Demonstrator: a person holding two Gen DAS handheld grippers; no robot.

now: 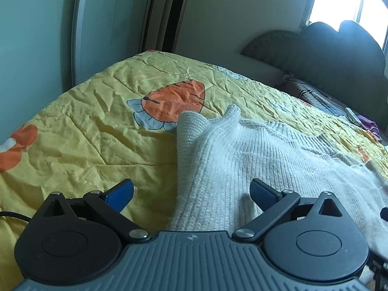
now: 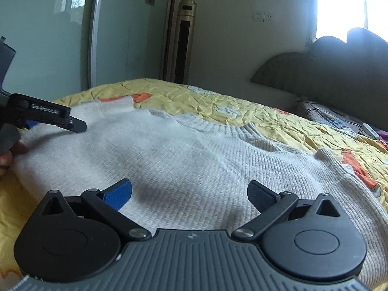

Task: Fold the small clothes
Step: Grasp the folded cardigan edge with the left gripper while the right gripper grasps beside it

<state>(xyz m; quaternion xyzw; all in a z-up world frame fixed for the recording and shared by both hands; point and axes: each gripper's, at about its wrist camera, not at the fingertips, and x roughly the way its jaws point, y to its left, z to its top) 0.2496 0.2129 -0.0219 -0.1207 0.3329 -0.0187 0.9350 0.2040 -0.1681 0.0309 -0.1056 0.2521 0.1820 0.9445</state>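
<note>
Cream ribbed knit identifies the sweater (image 1: 242,160), which lies spread on the yellow quilt (image 1: 84,126) of the bed. In the left wrist view, the left gripper (image 1: 191,194) is pitched downward over the garment's left edge. Its jaws stand wide apart with nothing between the pads; one blue pad (image 1: 120,192) sits over the quilt, the other over the knit. The left sleeve cuff (image 1: 232,111) is bunched and raised beyond the jaws.

In the right wrist view, the right gripper (image 2: 189,195) is also pitched downward over the sweater body (image 2: 194,155), jaws wide and empty. The collar (image 2: 232,131) faces the headboard (image 2: 339,72). The left gripper appears at the frame's left edge, at the garment's side.

Judged step: between grasps, early in the fold, garment flat and unfolded. The next move likely requires closing on a sleeve or side edge and carrying it across the body.
</note>
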